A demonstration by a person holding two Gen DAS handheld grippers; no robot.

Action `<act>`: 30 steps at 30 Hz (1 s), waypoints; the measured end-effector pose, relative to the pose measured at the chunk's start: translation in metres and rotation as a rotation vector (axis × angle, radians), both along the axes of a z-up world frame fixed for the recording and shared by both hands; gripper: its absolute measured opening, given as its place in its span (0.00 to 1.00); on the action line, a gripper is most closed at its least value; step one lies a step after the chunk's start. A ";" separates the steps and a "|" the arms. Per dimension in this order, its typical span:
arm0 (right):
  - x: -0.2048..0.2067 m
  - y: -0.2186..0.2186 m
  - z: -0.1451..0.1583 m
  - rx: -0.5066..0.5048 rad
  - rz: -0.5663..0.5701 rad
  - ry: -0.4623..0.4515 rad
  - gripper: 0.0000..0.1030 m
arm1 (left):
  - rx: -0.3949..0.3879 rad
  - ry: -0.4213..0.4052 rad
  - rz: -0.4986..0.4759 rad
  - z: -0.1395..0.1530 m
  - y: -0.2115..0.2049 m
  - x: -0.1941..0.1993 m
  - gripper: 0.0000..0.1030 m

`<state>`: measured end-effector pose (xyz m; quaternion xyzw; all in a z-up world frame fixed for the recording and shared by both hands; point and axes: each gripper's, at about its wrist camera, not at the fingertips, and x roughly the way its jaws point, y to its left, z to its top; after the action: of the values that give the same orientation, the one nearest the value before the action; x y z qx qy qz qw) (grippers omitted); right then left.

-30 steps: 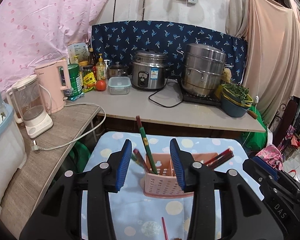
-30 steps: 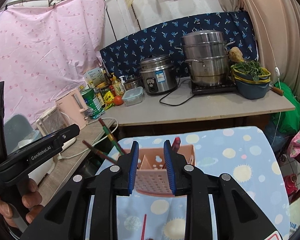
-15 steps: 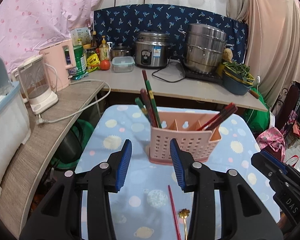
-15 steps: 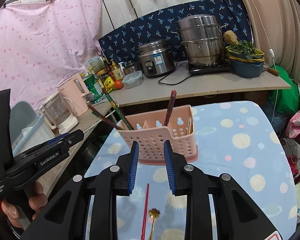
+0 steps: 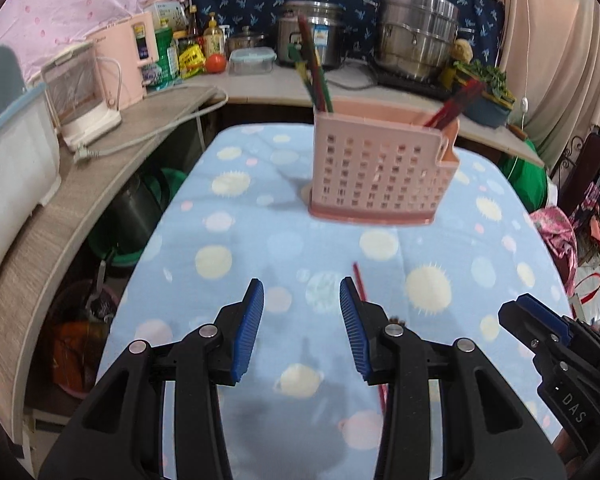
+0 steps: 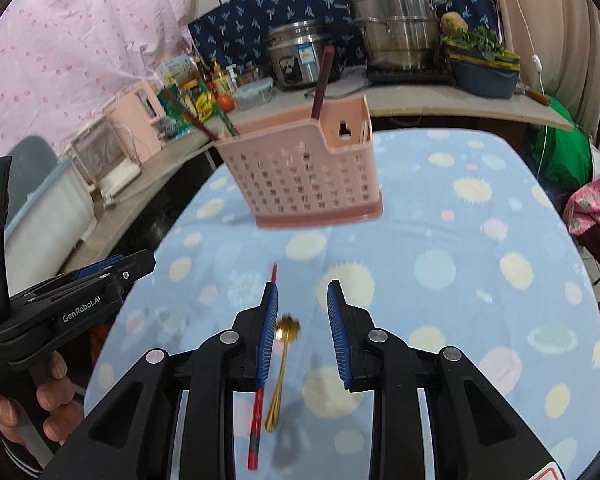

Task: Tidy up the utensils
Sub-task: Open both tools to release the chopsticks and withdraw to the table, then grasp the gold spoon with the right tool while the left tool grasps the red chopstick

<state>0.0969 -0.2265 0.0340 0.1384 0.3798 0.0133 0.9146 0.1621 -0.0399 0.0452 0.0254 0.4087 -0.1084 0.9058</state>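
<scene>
Left wrist view: left gripper (image 5: 301,328) fills the lower centre of the frame, jaws wide apart, nothing between the blue pads (image 5: 247,332). Below it lies the dotted blue tablecloth (image 5: 240,216). Pink perforated utensil caddy (image 5: 380,168) stands upright in the upper centre. Green and red chopsticks (image 5: 314,76) lean out of its left compartment; dark red chopsticks (image 5: 452,102) lean out of its right one. A single red chopstick (image 5: 359,280) lies flat on the cloth, partly hidden behind the right finger. Right gripper (image 5: 540,328) shows at the lower right edge. Pink kettle (image 5: 128,60) at upper left, steel steamer pot (image 5: 418,40) at upper right, both on the counter.

Right wrist view: right gripper (image 6: 302,328) at lower centre, jaws parted, holding nothing. Gold spoon (image 6: 282,364) lies on the cloth between the fingers, bowl toward the caddy (image 6: 300,172). The red chopstick (image 6: 260,400) lies just left of the spoon, passing under the left pad (image 6: 268,336). Caddy sits at upper centre, well apart from both loose pieces. Left gripper (image 6: 132,268) enters from the left edge, held by a hand (image 6: 40,400) at lower left.
</scene>
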 end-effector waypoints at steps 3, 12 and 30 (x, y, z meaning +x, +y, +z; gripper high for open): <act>-0.008 0.008 -0.021 -0.005 0.015 0.045 0.25 | 0.016 0.038 0.005 -0.020 0.004 -0.010 0.37; -0.025 0.031 -0.065 -0.016 0.062 0.131 0.25 | 0.025 0.106 0.016 -0.054 0.015 -0.031 0.37; -0.019 0.054 -0.089 -0.066 0.106 0.180 0.18 | 0.045 0.176 0.019 -0.080 0.023 -0.045 0.37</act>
<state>0.0775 -0.1725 -0.0553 0.0886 0.4673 0.0364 0.8789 0.1171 -0.0172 -0.0346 0.0322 0.4893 -0.0925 0.8666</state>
